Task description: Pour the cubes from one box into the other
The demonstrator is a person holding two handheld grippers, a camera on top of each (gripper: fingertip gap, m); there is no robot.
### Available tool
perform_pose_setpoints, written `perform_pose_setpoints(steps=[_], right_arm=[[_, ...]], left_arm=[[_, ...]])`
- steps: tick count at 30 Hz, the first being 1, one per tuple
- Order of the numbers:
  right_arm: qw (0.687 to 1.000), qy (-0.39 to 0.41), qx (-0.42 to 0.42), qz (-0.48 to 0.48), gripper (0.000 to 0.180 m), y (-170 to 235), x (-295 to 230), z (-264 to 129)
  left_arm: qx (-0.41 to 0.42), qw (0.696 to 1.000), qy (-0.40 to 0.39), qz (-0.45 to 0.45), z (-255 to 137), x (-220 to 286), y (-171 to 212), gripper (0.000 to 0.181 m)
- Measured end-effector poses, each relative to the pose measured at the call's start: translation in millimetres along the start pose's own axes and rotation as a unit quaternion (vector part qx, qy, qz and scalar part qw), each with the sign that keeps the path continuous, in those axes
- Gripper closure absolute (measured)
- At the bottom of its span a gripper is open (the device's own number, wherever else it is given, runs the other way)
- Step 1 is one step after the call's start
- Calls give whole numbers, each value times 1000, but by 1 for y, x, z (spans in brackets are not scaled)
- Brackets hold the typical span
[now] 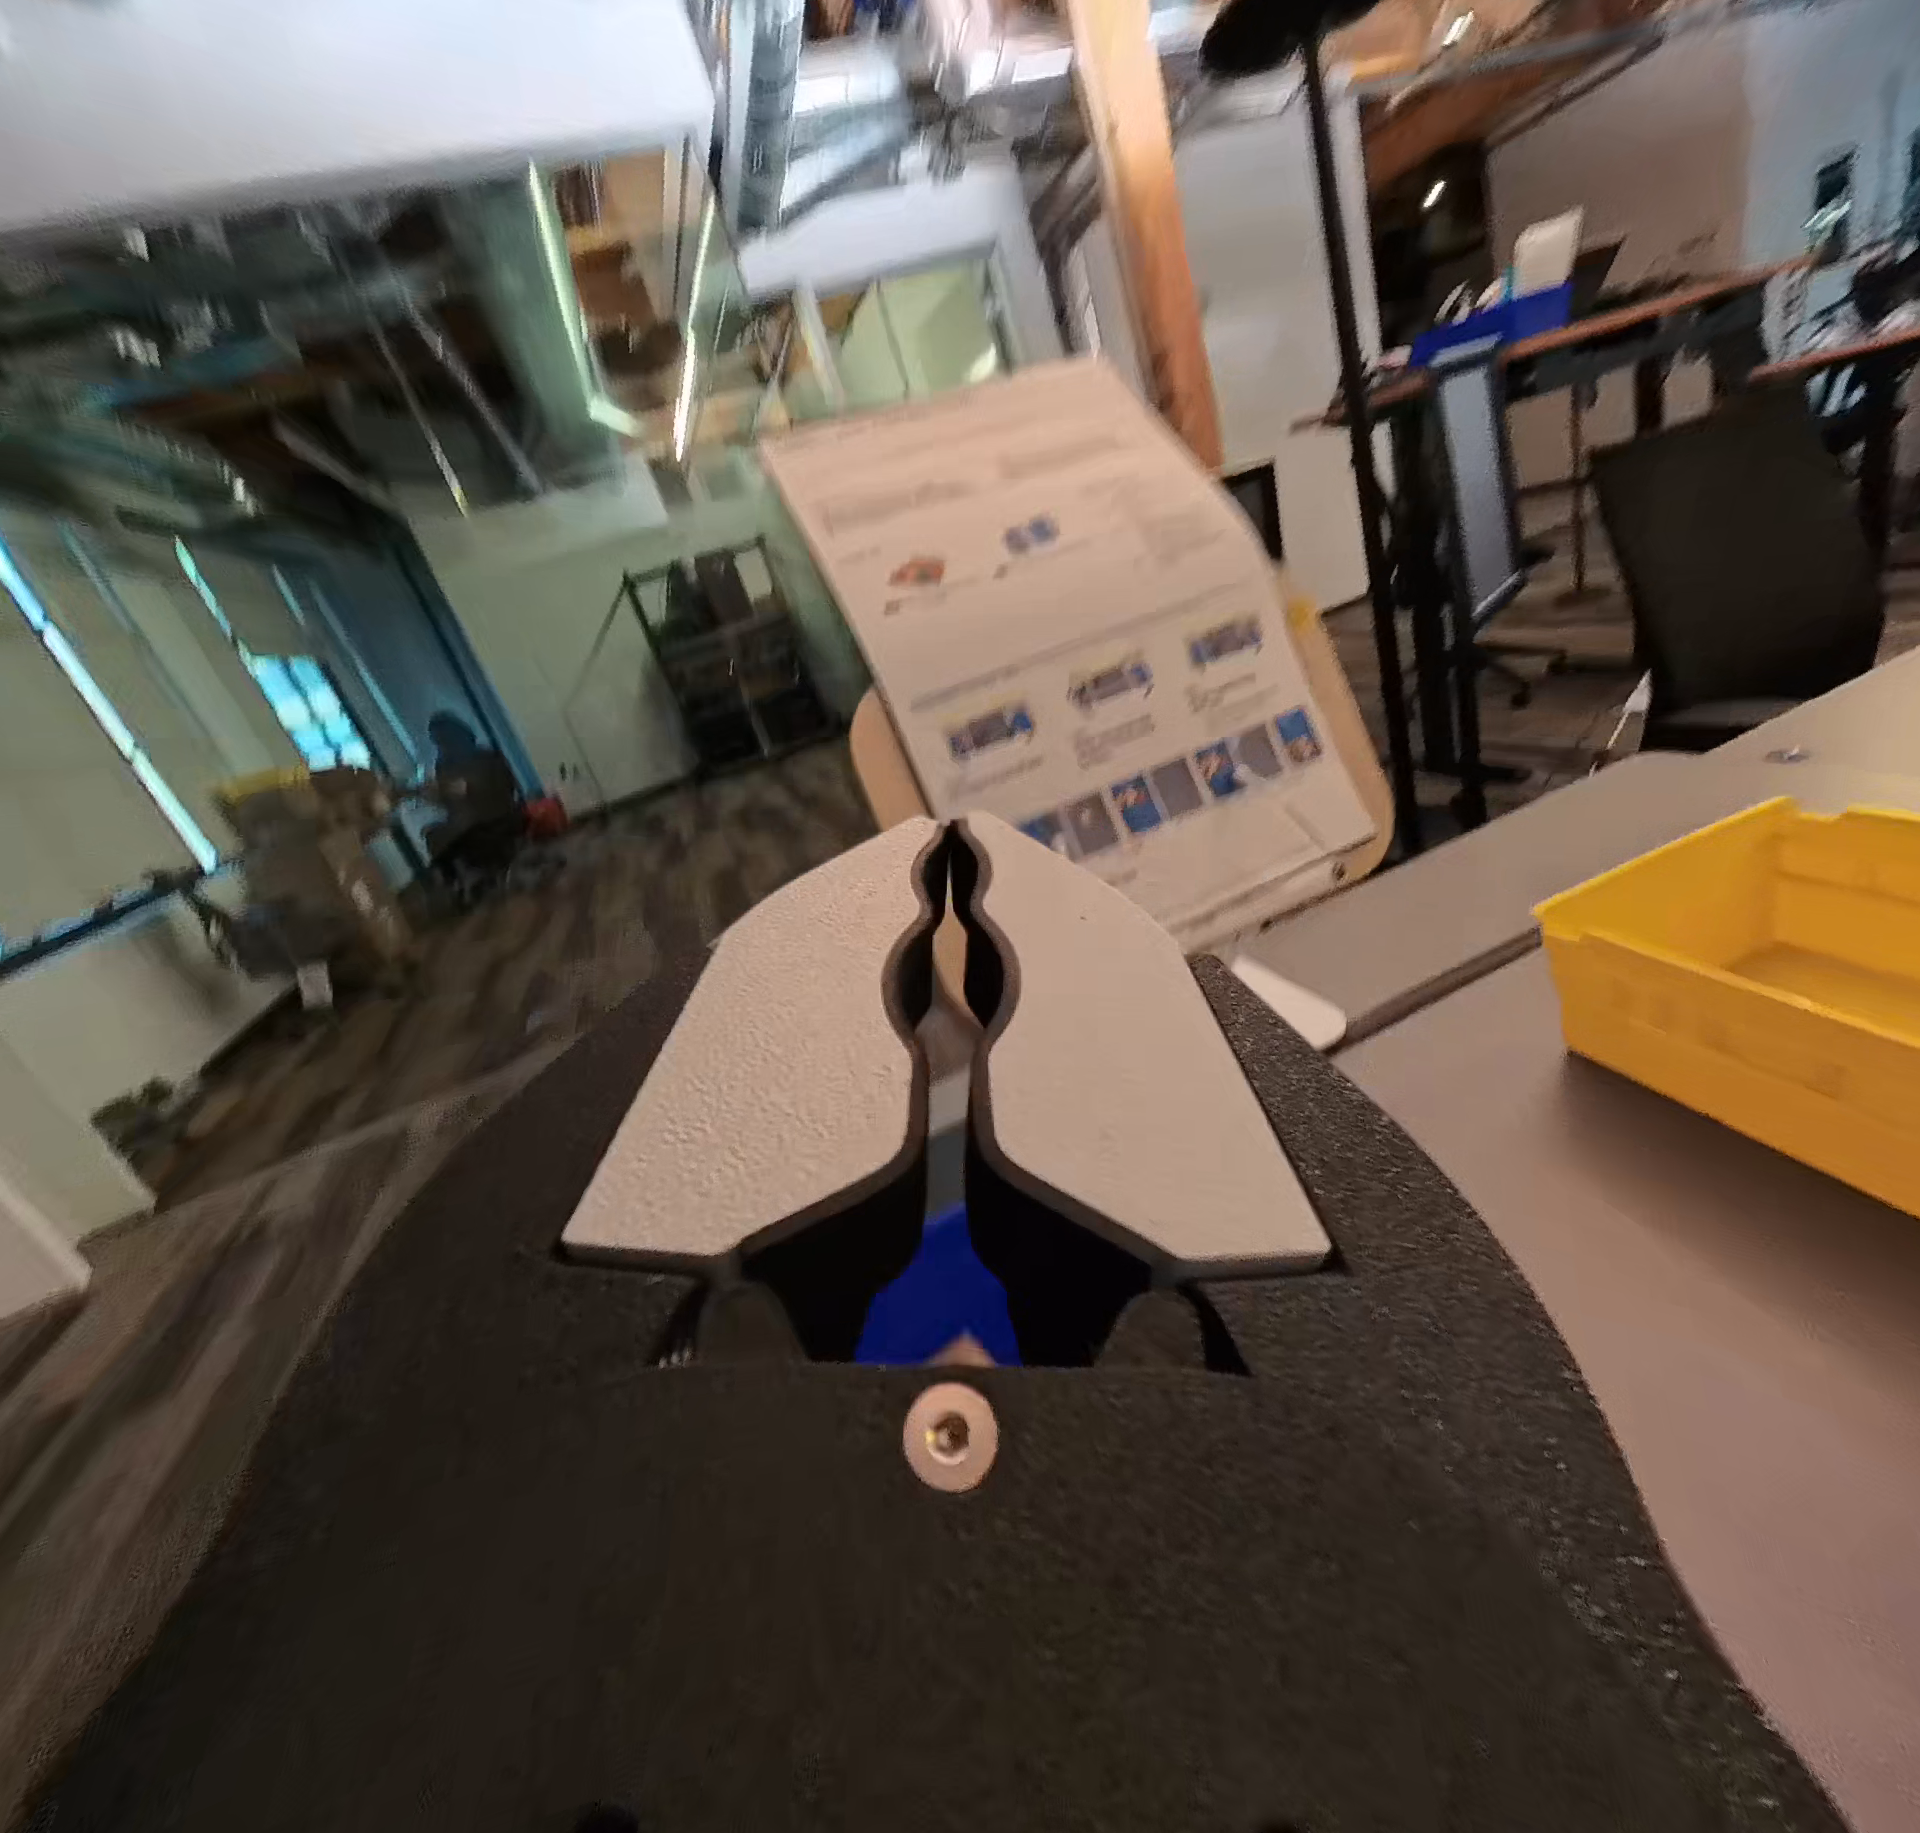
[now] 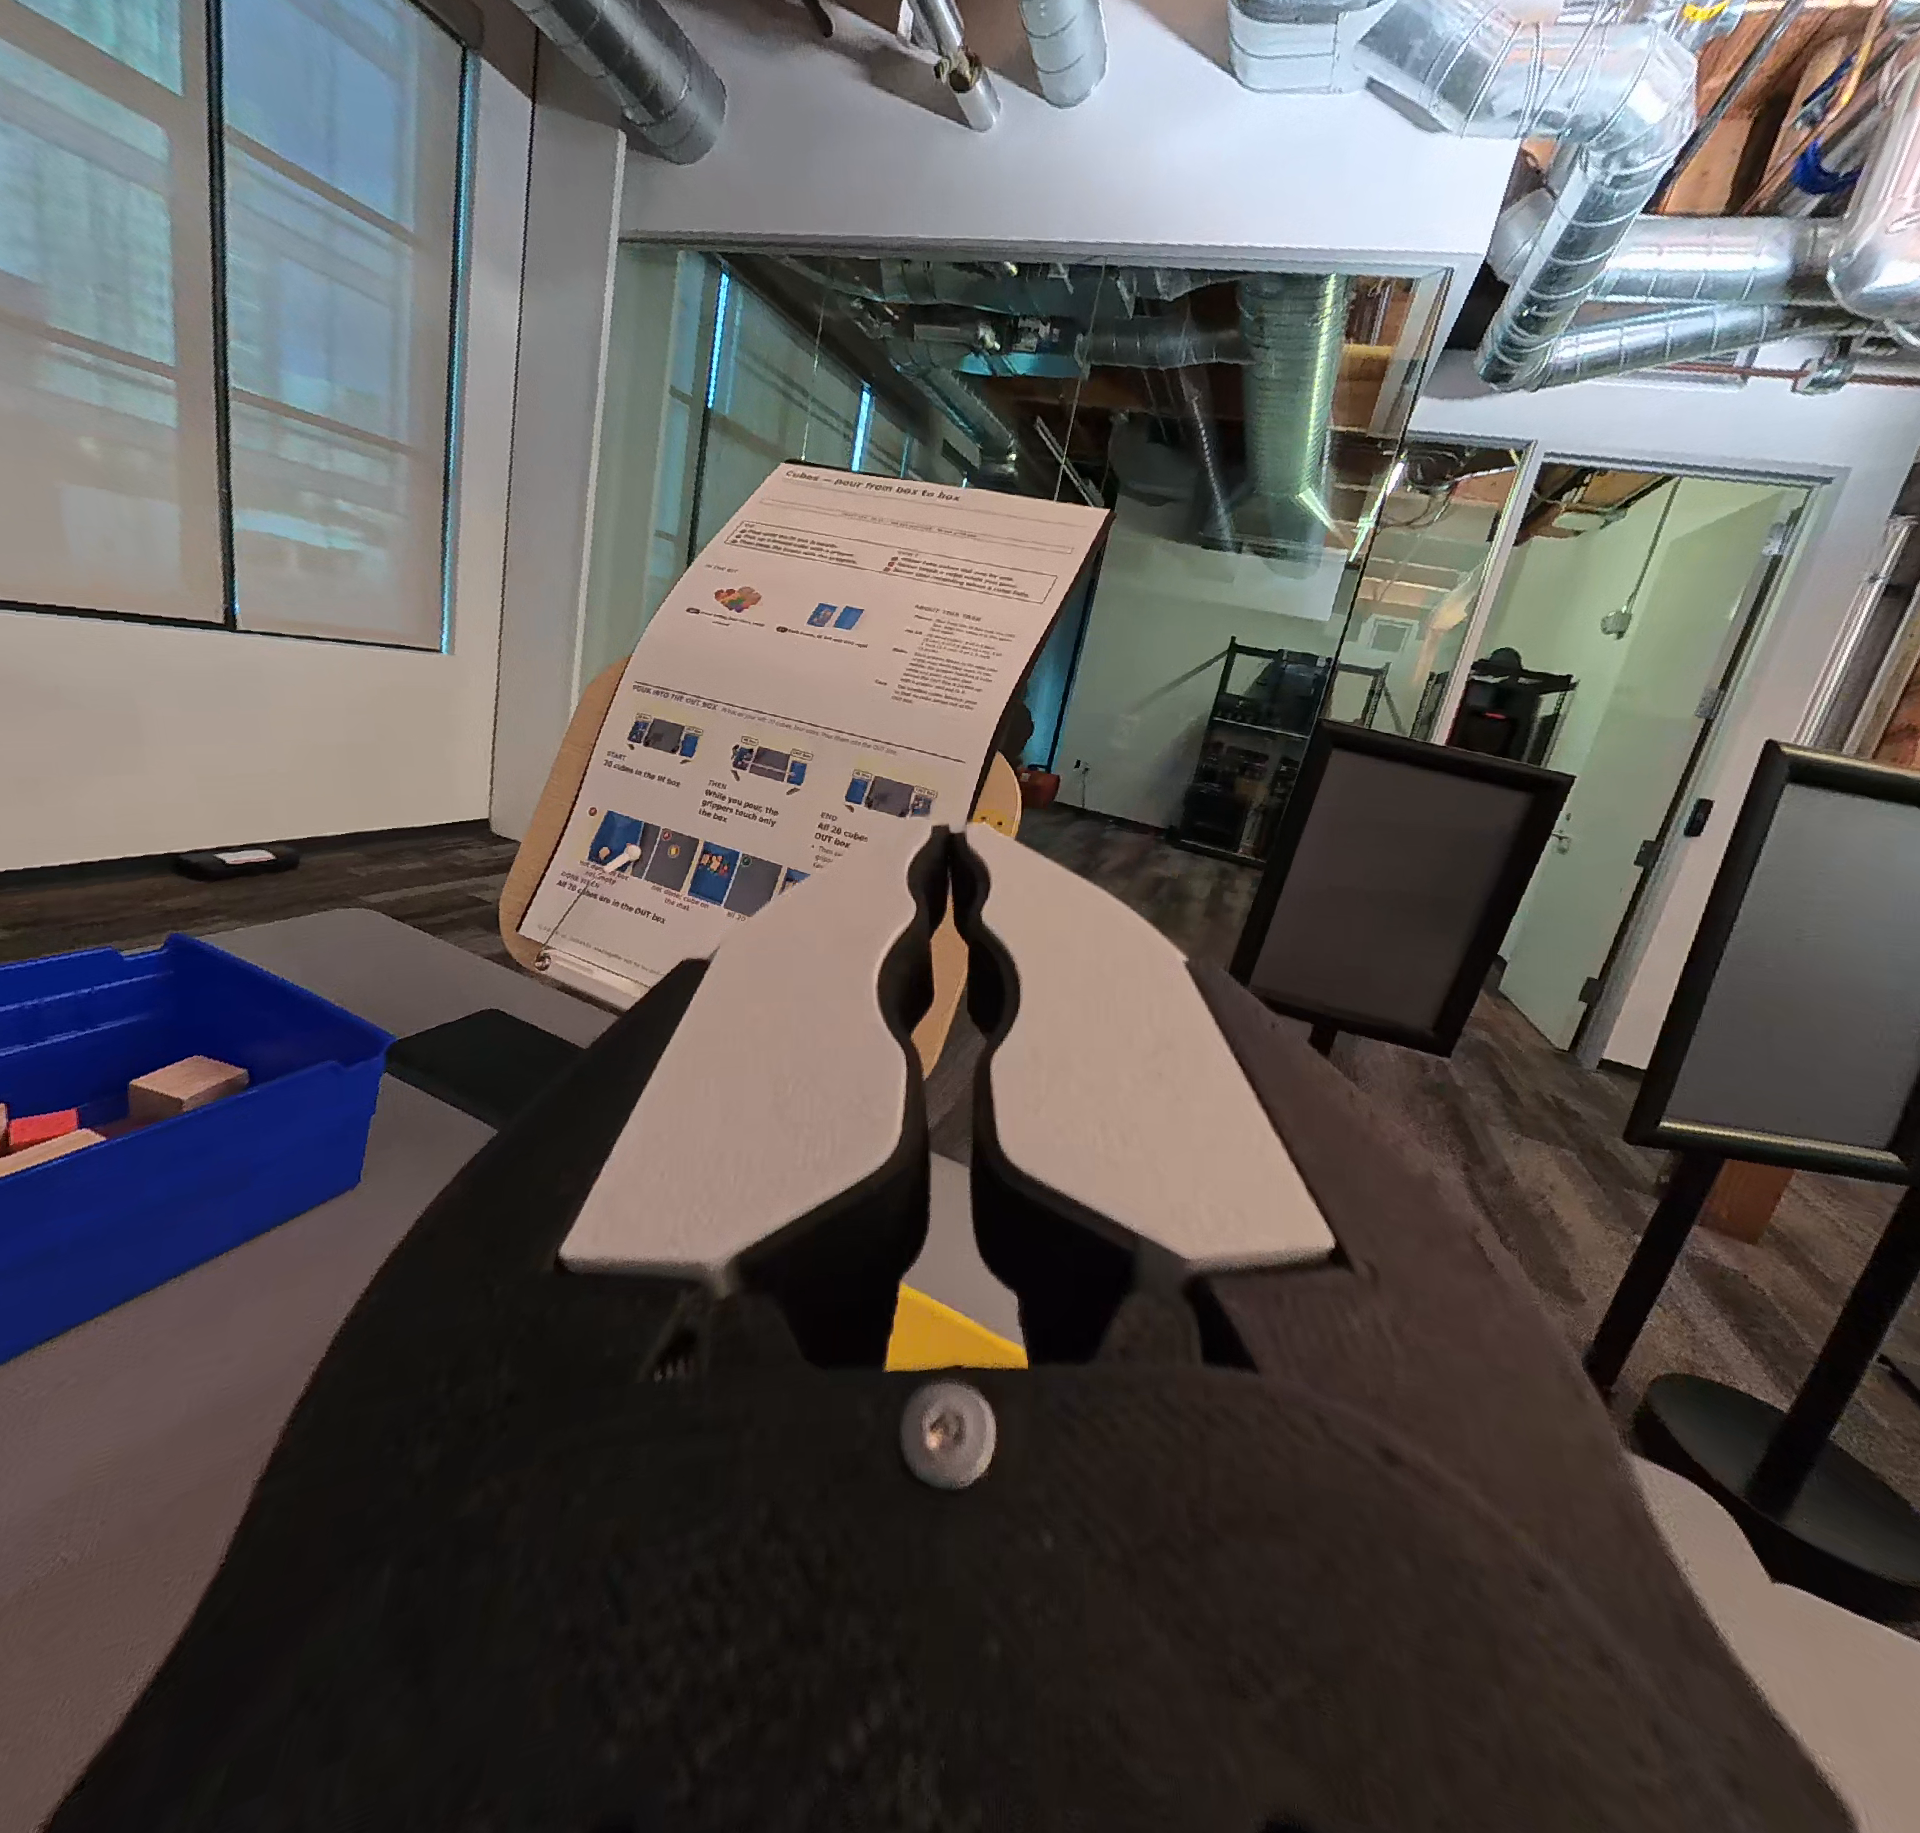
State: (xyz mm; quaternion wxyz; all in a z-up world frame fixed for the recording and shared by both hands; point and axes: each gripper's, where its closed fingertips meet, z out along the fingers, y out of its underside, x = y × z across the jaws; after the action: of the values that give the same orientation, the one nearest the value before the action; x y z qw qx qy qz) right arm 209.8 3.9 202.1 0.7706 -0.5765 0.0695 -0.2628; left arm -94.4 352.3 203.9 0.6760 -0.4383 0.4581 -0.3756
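Open office, grey table (image 1: 1662, 1212), both grippers raised and holding nothing.

Instruction board (image 2: 831, 703) stands mid-frame in my right wrist view, ducts overhead. Left gripper (image 1: 954, 833): jaws pressed together at the tips, view motion-blurred; yellow box (image 1: 1745, 973) sits at right edge of frame on the table, looks empty. Right gripper (image 2: 951, 838): jaws likewise pressed together. Blue box (image 2: 177, 1108) at left edge of frame, wooden cubes (image 2: 187, 1085) inside, some natural, one red.
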Motion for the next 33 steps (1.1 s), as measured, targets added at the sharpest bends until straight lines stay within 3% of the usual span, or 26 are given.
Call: perform_pose_setpoints(steps=[4, 8, 11, 20, 26, 31, 33], right_arm=[[999, -16, -24, 15, 180, 9, -1, 3], [998, -27, -41, 28, 180, 17, 1, 4], [998, -32, -49, 35, 179, 21, 2, 4], [995, -35, -71, 56, 179, 33, 10, 4], [994, -38, -81, 61, 179, 37, 12, 3], [993, -43, -89, 71, 180, 41, 13, 3], [992, -44, -94, 77, 180, 44, 13, 4]], left_arm=[[-140, 987, -60, -45, -13, -43, 54, 181], [-301, 939, -114, -122, -38, -79, 125, 178], [-338, 912, -156, -170, -46, -99, 156, 167], [-508, 813, -78, -273, -52, -67, 248, 159], [-548, 784, -76, -281, -51, -61, 270, 157], [-624, 727, -53, -282, -68, -42, 296, 156], [-642, 709, -31, -290, -70, -32, 303, 167]])
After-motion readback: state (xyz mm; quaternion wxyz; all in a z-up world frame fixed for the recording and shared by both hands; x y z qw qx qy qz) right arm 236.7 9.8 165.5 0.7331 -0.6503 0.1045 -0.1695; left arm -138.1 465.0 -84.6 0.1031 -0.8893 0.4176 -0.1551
